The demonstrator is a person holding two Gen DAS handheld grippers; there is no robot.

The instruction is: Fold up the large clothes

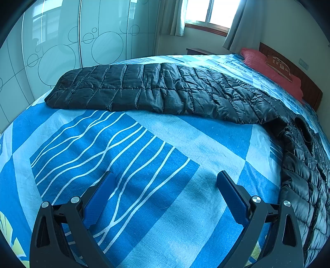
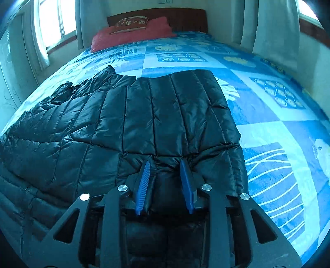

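A black quilted puffer jacket [image 1: 156,90] lies on the bed, one sleeve stretched flat to the left across the blue patterned bedspread [image 1: 123,156]. My left gripper [image 1: 165,179] is open and empty, low over bare bedspread, well short of the sleeve. In the right wrist view the jacket [image 2: 144,115] lies with its other sleeve folded over the body. My right gripper [image 2: 166,165] has its blue fingers [image 2: 144,181] partly closed around a puffed fold of jacket fabric at the near edge.
A red pillow [image 1: 274,72] and wooden headboard [image 2: 185,18] stand at the bed's head. A glass-fronted wardrobe [image 1: 61,47] lines the far side. Curtained windows [image 1: 208,12] stand behind the bed. Bare bedspread [image 2: 278,123] stretches right of the jacket.
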